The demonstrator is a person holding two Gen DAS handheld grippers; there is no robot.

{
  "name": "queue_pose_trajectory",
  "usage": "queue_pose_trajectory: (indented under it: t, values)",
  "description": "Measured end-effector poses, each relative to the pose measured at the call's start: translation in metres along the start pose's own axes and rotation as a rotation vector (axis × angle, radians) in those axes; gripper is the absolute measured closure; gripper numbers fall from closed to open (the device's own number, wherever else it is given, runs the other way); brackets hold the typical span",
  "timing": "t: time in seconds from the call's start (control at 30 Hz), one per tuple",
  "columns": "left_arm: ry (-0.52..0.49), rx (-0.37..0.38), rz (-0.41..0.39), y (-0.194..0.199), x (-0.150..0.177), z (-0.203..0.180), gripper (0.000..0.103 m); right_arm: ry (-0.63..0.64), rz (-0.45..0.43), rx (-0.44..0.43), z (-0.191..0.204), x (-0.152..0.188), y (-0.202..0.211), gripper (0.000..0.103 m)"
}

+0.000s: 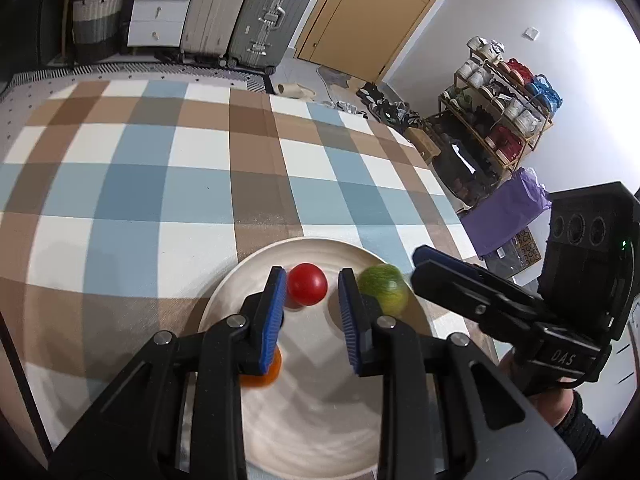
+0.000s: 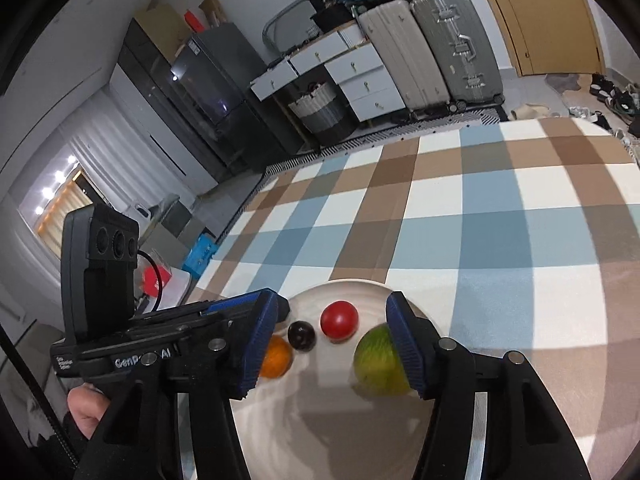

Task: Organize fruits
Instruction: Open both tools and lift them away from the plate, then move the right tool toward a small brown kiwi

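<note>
A white plate sits on the checked table, near its front edge. On it lie a red tomato, a green round fruit that looks blurred, and an orange half hidden behind a finger. My left gripper hangs over the plate, shut down to a narrow slot, nothing in it. In the right wrist view my right gripper stands open above the plate. The green fruit rests by its right finger. The tomato, a dark small fruit and the orange lie between the fingers' lines.
The checked tablecloth stretches far beyond the plate. Its right edge drops off near a purple bag and a shoe rack. Suitcases and white drawers stand behind the table. A hand grips the left tool.
</note>
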State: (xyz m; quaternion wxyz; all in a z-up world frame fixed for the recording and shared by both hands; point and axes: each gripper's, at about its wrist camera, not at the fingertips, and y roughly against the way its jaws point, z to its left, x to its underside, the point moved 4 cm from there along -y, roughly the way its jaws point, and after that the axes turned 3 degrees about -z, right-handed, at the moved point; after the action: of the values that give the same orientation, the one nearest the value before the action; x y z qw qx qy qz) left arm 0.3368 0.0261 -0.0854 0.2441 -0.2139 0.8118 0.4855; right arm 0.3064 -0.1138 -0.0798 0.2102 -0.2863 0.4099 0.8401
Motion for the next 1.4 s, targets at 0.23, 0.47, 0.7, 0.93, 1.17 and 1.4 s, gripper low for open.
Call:
queue_pose_trajectory:
  t: [0.23, 0.47, 0.7, 0.93, 1.17, 1.4]
  values:
    - [-0.093, -0.089, -0.083, 0.055, 0.020, -0.025, 0.080, 0.042, -0.054, -0.004, 0.023, 0.006, 0.045, 0.045]
    - [-0.121, -0.132, -0.142, 0.107, 0.049, -0.046, 0.080, 0.071, -0.128, -0.014, 0.052, 0.018, 0.092, 0.037]
    - [-0.165, -0.199, -0.214, 0.157, 0.078, -0.071, 0.052, 0.147, -0.187, -0.019, 0.088, 0.042, 0.132, 0.028]
    - [-0.202, -0.255, -0.295, 0.197, 0.107, -0.091, 0.022, 0.188, -0.251, -0.040, 0.112, 0.067, 0.165, 0.012]
    - [-0.186, -0.287, -0.318, 0.219, 0.136, -0.098, 0.003, 0.181, -0.295, -0.037, 0.119, 0.092, 0.186, 0.000]
    - [-0.156, -0.307, -0.354, 0.235, 0.167, -0.092, 0.001, 0.155, -0.336, -0.037, 0.116, 0.114, 0.199, 0.000]
